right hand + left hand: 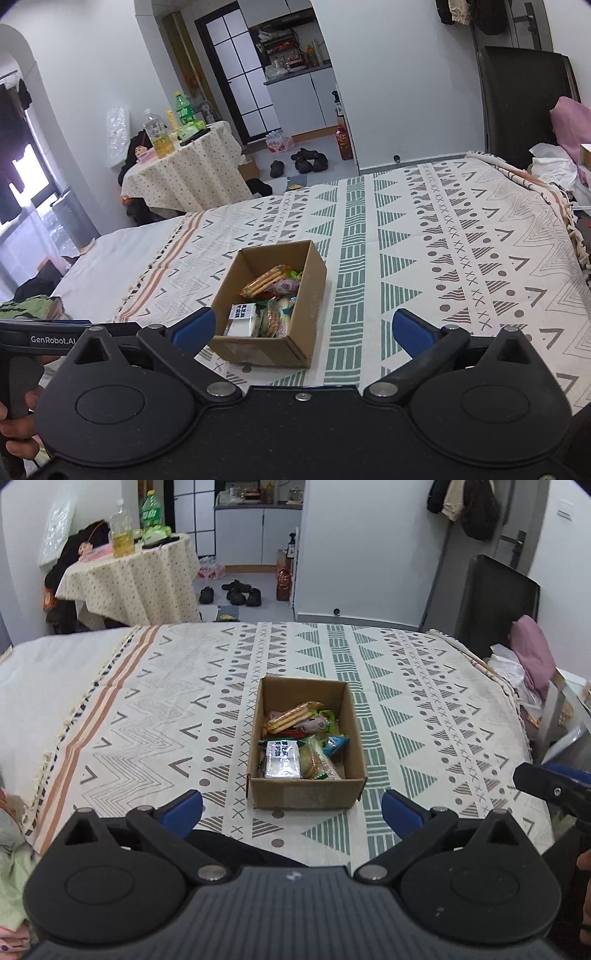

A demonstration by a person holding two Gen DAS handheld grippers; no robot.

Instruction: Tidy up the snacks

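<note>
An open cardboard box [306,790] stands on the patterned bedspread [406,701], filled with several wrapped snacks: a cracker pack [291,716], a silver-white packet [282,760] and small coloured sweets. My left gripper [291,810] is open just short of the box's near wall, with nothing between its blue pads. In the right wrist view the same box [266,345] lies ahead and slightly left, and my right gripper [301,328] is open and empty at its near corner. The left gripper's body [55,338] shows at the left edge there, held by a hand.
A small round table [129,579] with bottles stands past the bed's far left. Shoes [236,590] lie on the floor beyond. A dark chair [495,602] and pink clothes [532,650] sit at the bed's right. Clothes pile at the near left edge.
</note>
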